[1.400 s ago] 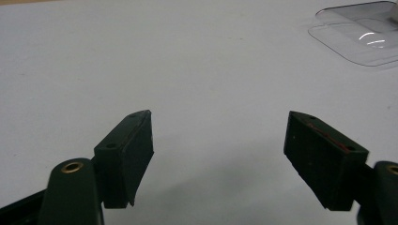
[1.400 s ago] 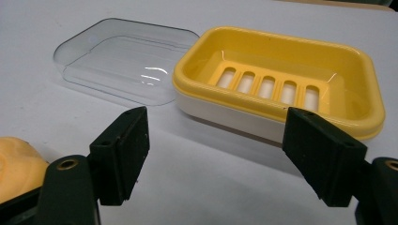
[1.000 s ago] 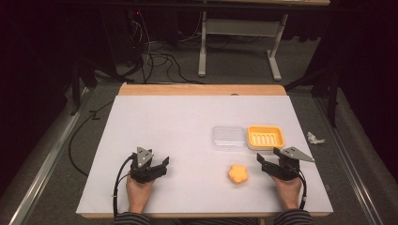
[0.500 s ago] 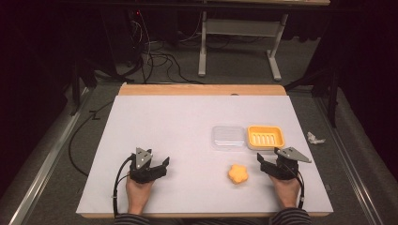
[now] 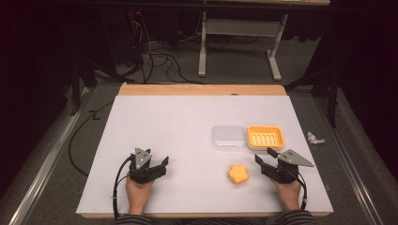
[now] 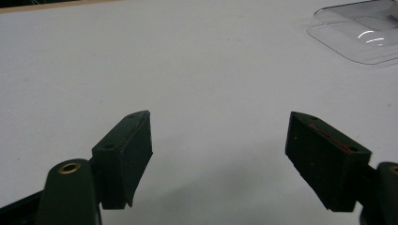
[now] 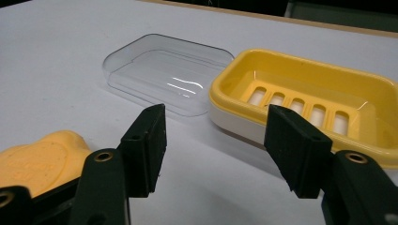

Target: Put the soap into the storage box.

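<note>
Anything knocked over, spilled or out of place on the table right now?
Nothing spilled or damaged. The clear lid lies off the yellow soap dish, flat beside it, and the orange soap sits loose on the table. A crumpled white scrap lies off the table's right edge.

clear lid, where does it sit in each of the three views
High view: the clear lid lies right of centre on the white table, touching the left side of the yellow soap dish.
Left gripper view: the lid is in the top right corner, cut by the edge.
Right gripper view: the lid is upper centre-left, beside the dish.
Shared landmark: the white table.
</note>
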`<state>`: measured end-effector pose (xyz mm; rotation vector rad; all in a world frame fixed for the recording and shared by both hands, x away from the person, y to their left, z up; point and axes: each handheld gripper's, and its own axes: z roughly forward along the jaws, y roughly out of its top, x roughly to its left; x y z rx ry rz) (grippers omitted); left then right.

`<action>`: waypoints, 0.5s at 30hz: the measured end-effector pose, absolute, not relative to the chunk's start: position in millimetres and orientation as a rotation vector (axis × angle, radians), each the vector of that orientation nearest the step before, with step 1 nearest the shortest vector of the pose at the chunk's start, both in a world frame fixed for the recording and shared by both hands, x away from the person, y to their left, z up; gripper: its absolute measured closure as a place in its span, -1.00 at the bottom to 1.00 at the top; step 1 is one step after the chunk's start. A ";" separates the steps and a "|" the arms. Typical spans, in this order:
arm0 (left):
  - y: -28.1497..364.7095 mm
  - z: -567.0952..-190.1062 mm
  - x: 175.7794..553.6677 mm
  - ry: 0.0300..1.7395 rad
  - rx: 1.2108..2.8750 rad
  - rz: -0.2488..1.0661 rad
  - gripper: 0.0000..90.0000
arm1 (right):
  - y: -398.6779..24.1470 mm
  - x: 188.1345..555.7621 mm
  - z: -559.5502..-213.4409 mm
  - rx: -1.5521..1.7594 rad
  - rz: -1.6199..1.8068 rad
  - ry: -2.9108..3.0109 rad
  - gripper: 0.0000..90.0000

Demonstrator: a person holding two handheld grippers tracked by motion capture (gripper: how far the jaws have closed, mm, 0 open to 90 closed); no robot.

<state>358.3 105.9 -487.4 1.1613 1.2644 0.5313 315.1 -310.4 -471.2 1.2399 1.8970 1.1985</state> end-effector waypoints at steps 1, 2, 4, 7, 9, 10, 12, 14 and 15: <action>106.0 -487.4 358.4 1.266 1.160 0.533 -0.47 | -310.8 315.0 -471.1 1.239 1.207 1.900 -0.10; 106.0 -487.3 358.4 1.266 1.159 0.533 -0.48 | -311.3 314.7 -470.9 1.244 1.224 1.906 -0.10; 106.2 -487.3 358.4 1.268 1.160 0.535 -0.48 | -311.2 314.6 -471.0 1.243 1.232 1.918 -0.10; 106.2 -487.4 358.7 1.272 1.158 0.539 -0.48 | -311.0 314.4 -471.4 1.263 1.241 1.934 -0.06; 106.2 -487.5 359.0 1.274 1.159 0.541 -0.48 | -311.3 314.9 -471.5 1.311 1.238 1.922 -0.06; 106.3 -487.6 359.2 1.275 1.161 0.541 -0.48 | -312.1 315.3 -471.4 1.324 1.256 1.927 -0.08; 106.6 -487.5 359.6 1.280 1.160 0.531 -0.48 | -312.1 315.5 -471.2 1.326 1.315 1.953 -0.17; 106.6 -487.4 359.8 1.283 1.155 0.528 -0.48 | -311.8 315.7 -471.3 1.317 1.332 1.967 -0.20; 106.5 -487.4 359.7 1.284 1.153 0.530 -0.48 | -308.7 314.2 -470.4 1.301 1.330 2.003 -0.25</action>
